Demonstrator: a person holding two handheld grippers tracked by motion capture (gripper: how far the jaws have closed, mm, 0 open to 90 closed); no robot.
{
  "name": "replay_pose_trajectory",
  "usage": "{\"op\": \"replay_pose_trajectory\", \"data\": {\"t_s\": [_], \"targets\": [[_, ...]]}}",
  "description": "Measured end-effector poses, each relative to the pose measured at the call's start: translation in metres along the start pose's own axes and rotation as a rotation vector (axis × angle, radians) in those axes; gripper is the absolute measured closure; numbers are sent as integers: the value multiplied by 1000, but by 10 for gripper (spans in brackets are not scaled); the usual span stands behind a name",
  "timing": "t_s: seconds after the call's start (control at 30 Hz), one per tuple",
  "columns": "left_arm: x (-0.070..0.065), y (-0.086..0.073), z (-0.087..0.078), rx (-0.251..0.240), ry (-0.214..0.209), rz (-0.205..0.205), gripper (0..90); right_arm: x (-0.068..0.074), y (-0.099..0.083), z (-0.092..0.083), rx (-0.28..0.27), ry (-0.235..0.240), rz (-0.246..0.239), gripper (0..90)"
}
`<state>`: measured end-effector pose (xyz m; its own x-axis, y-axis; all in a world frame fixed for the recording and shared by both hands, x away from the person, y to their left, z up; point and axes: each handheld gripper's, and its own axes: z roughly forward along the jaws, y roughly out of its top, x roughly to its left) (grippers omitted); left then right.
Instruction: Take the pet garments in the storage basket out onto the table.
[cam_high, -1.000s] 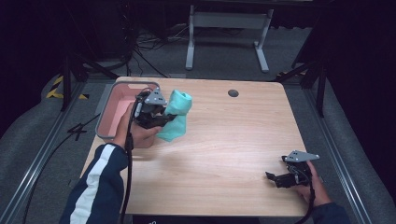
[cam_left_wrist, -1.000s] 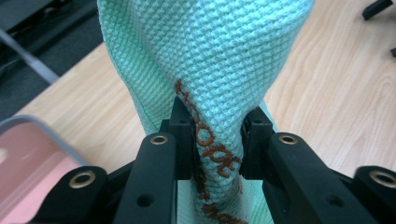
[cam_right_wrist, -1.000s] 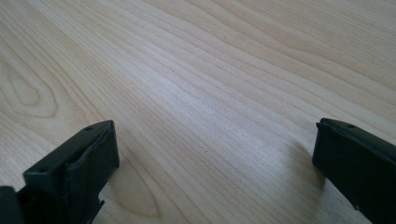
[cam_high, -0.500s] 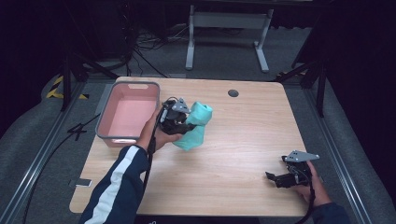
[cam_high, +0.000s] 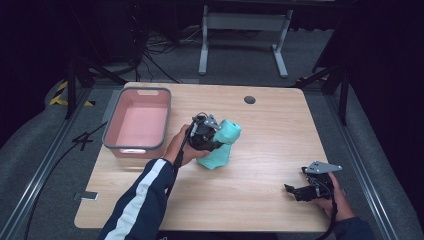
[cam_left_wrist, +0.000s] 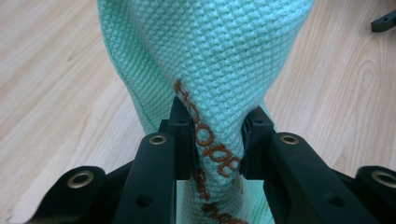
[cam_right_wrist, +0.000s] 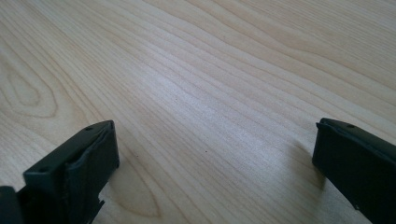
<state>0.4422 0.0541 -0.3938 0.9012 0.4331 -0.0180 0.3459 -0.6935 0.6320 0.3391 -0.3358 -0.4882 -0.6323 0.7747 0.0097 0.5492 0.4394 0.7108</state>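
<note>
A mint-green knitted cloth (cam_high: 221, 145) with orange stitched lettering hangs bunched over the middle of the wooden table (cam_high: 260, 200), its lower end touching the wood. My left gripper (cam_high: 214, 136) is shut on it; in the left gripper view the cloth (cam_left_wrist: 210, 70) is pinched between the two black jaws, the gripper (cam_left_wrist: 215, 140) squeezing a fold with the lettering. My right gripper (cam_high: 296, 191) rests near the table's front right corner, held by a hand. In the right gripper view its jaws stand wide apart, the gripper (cam_right_wrist: 215, 158) with nothing but bare wood between them.
A pink bin (cam_high: 112, 131) with a grey rim stands empty at the table's left side, just left of my left hand. A dark round grommet (cam_high: 249, 100) sits near the far edge. Black floor, cables and a metal stand lie beyond the table.
My left gripper has carried the cloth rightward and down, from beside the pink bin toward the table's middle. The right gripper has stayed in place.
</note>
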Motion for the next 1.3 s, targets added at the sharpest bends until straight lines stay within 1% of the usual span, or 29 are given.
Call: {"op": "replay_pose_trajectory", "data": {"t_s": [0.03, 0.1, 0.13, 0.2, 0.27, 0.33, 0.37, 0.47, 0.5, 0.53, 0.57, 0.63, 0.7, 0.73, 0.77, 0.8, 0.83, 0.87, 0.9, 0.97, 1.0, 1.03, 1.07, 1.1, 1.17, 1.23, 1.3], "targets": [[-1, 0, 3, 3, -5, -6, 711, 0, 0, 0, 0, 0, 0, 7], [-1, -1, 9, 9, -6, -2, 711, 0, 0, 0, 0, 0, 0, 7], [-1, -1, 12, 8, -15, -9, 709, 0, 0, 0, 1, -1, -1, 7], [-1, -2, 18, 25, -13, -10, 701, 0, 0, 0, 0, 0, 0, 7], [0, -3, 23, 37, -19, -17, 692, 0, 0, 0, 0, 0, 0, 8], [0, -4, 28, 41, -19, -25, 686, 0, 0, 0, 0, 0, 0, 7], [1, -4, 31, 50, -18, -22, 679, 0, 0, 0, 0, 0, 0, 7], [1, -5, 38, 57, -30, -33, 662, 0, 0, 0, 0, 0, -1, 7], [1, -5, 41, 61, -27, -30, 651, 0, 0, 0, 0, 0, -1, 7], [0, -5, 43, 68, -25, -43, 620, 0, 0, 0, 0, 0, -1, 8], [0, -6, 45, 59, -23, -53, 583, 0, 0, 0, 1, -1, -2, 8], [1, -6, 48, 73, -18, -68, 484, 0, 0, 0, 0, 0, -1, 8], [0, -7, 49, 62, -7, -79, 405, 0, 0, 0, 0, 0, -1, 8], [0, -6, 49, 57, -8, -91, 363, 0, 0, 0, 0, 0, -1, 7], [0, -6, 47, 49, -1, -102, 312, 0, 0, 0, 0, 0, 0, 8], [0, -6, 45, 45, 4, -100, 288, 0, 0, 0, 1, -1, -2, 7], [0, -6, 45, 45, 4, -100, 282, 0, 0, 0, 1, -1, -2, 7], [0, -6, 40, 22, 2, -98, 282, 0, 0, 0, 1, -1, -2, 8], [0, -6, 37, 9, 0, -97, 253, 0, 0, 0, 1, 0, -2, 8], [-2, -4, 28, -9, 17, -70, 246, 0, 0, 0, 1, -1, -2, 7], [-2, -4, 25, -21, 7, -70, 238, 0, 0, 0, 0, 0, 0, 8], [-4, -4, 22, -27, 6, -66, 238, 0, 0, 0, 1, -1, -2, 8], [-5, -3, 19, -22, 17, -49, 236, 0, 0, 0, 0, 0, 0, 8], [-7, -3, 17, -24, 20, -43, 235, 0, 0, 0, 0, 0, 0, 8], [-8, -3, 13, -16, 11, -18, 226, 0, 0, 0, 0, 0, 0, 8], [-10, -3, 11, -8, 17, 1, 229, 0, 0, 0, 1, -1, -2, 7], [-10, -3, 9, -6, 27, 9, 237, 0, 0, 0, 0, 0, 0, 7]]}}
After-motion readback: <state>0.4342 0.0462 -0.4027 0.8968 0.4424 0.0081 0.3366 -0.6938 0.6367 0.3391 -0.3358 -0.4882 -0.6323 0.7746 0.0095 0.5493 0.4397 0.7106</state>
